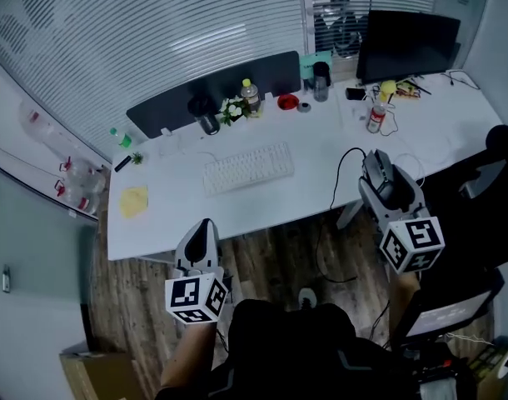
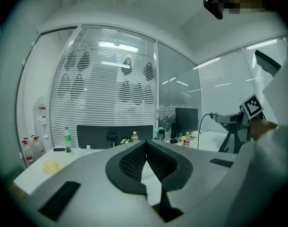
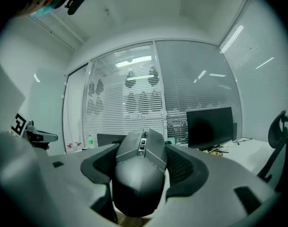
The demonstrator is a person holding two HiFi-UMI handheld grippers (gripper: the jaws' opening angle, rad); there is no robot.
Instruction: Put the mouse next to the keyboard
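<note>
Right gripper view shows right tool (image 3: 141, 151) pinching mouse (image 3: 139, 174), keyboard (image 1: 248, 167) only in head view, left tool (image 2: 146, 144) closed

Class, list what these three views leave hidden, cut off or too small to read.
Flanks of the dark grey computer mouse: covered by the right gripper, right gripper view.
Key legends on the white keyboard: too small, head view; whole keyboard behind the left gripper in the left gripper view.
</note>
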